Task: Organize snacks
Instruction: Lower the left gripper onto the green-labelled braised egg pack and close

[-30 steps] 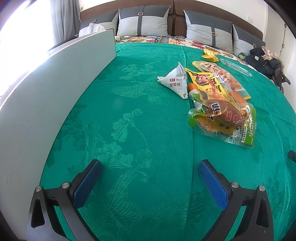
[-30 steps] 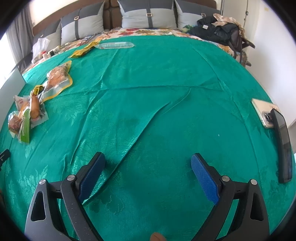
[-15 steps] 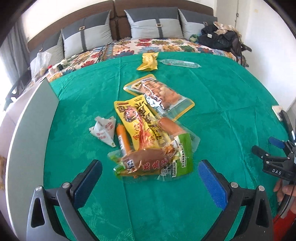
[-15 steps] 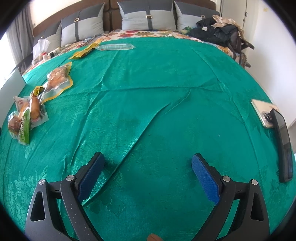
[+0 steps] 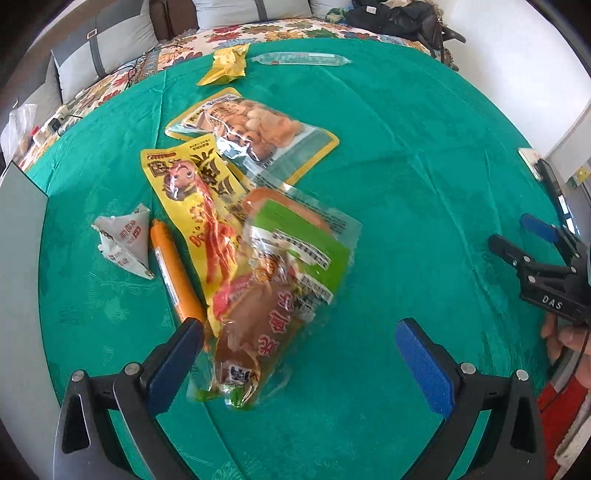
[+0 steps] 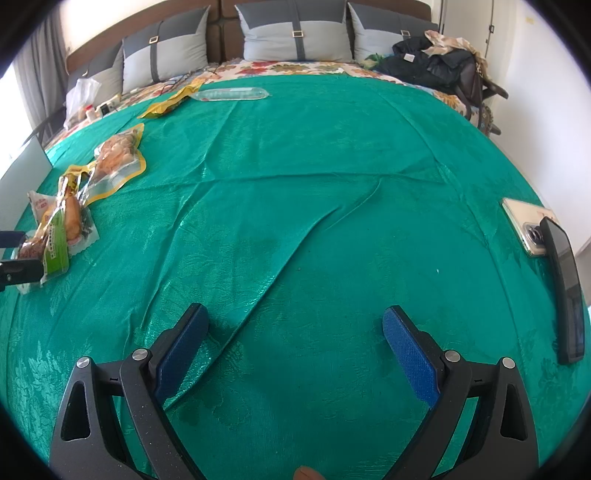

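Observation:
A heap of snack packs lies on the green cloth. Nearest my open left gripper point(image 5: 299, 350) is a clear pack with a brown drumstick point(image 5: 258, 332) and a green label; it reaches in between the fingers, close to the left one. Beside it lie an orange sausage point(image 5: 173, 273), a yellow cartoon pack point(image 5: 192, 206), a white triangular packet point(image 5: 127, 240) and a yellow-edged pack of round snacks point(image 5: 258, 129). Farther back are a crumpled yellow wrapper point(image 5: 225, 64) and a long clear tube pack point(image 5: 303, 59). My right gripper point(image 6: 295, 343) stands open over bare cloth; the heap point(image 6: 62, 218) is at its far left.
A grey board point(image 5: 18, 206) stands along the left edge of the cloth. Two phones point(image 6: 550, 258) lie at the right edge. Pillows point(image 6: 295, 33) and a dark bag point(image 6: 432, 62) sit at the back. The right gripper point(image 5: 535, 258) shows at the right in the left wrist view.
My left gripper has swung right from the grey board and come down over the snack heap, so the drumstick pack now lies between its fingers. The right gripper has hardly moved.

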